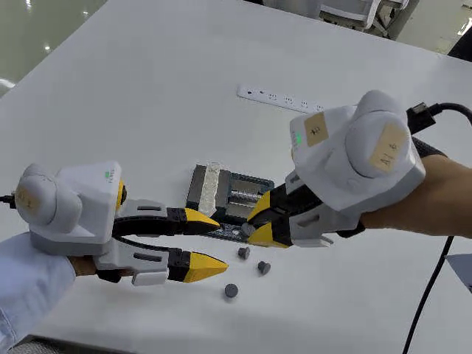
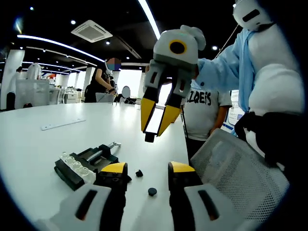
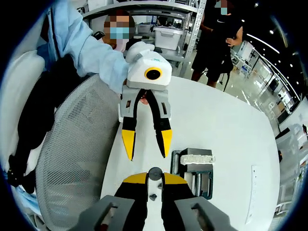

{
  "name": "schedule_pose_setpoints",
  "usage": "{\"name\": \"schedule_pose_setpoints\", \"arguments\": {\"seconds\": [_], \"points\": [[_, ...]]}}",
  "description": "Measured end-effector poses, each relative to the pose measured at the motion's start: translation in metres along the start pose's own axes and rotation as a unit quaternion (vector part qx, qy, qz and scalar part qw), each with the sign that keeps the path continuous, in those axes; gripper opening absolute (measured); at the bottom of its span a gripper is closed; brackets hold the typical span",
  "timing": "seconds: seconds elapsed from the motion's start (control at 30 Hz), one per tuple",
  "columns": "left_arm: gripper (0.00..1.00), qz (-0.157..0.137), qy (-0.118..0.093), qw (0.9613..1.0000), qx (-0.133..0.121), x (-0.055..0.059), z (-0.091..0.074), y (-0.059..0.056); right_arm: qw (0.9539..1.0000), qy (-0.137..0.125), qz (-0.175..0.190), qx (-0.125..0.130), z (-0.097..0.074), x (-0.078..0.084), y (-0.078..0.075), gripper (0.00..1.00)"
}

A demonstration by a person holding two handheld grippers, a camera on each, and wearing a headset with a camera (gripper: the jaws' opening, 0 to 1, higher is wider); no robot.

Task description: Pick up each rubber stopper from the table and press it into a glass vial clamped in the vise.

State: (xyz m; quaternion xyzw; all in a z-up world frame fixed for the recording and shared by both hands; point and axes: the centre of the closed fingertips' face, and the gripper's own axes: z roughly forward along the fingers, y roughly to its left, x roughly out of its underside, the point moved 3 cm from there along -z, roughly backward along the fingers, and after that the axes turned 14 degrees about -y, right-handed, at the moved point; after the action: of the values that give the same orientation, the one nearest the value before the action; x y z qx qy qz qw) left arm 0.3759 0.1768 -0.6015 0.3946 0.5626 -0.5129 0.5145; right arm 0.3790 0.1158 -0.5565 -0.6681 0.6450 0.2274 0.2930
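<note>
Grey rubber stopper [image 3: 155,173] clamped between the yellow tips of the right gripper [image 1: 255,226], vise [image 1: 247,190] with glass vials [image 1: 211,184] just beside those tips, left gripper [image 1: 221,243] empty with jaws apart, three loose stoppers [image 1: 263,267] on the table [image 1: 147,88] just ahead of it.

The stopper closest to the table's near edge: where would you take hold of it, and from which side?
By its round side wall, coming straight down from above. The stopper appears to sit low on the table, round face up, with bare table all round, so only its sides offer opposing surfaces for the fingers. The open left gripper is nearest.
</note>
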Motion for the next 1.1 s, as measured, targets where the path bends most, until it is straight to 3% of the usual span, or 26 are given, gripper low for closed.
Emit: {"name": "schedule_pose_setpoints", "arguments": {"seconds": [0.2, 0.6, 0.87, 1.1], "points": [[0.32, 0.019, 0.007, 0.9996, -0.021, 0.000, -0.007, 0.008, 0.9999, 0.012, -0.001, 0.012, -0.002, -0.002, -0.018, 0.06], [0.60, 0.033, 0.018, 0.9952, -0.090, 0.007, -0.023, 0.029, 0.9994, 0.031, 0.002, 0.017, 0.003, -0.002, -0.046, 0.06], [0.71, 0.054, 0.026, 0.9916, -0.115, 0.009, -0.029, 0.039, 0.9989, 0.044, -0.001, 0.016, 0.008, 0.000, -0.066, 0.06], [0.78, 0.048, 0.019, 0.9902, -0.130, 0.012, -0.032, 0.044, 0.9986, 0.050, 0.004, 0.019, 0.014, 0.001, -0.089, 0.06]]}}
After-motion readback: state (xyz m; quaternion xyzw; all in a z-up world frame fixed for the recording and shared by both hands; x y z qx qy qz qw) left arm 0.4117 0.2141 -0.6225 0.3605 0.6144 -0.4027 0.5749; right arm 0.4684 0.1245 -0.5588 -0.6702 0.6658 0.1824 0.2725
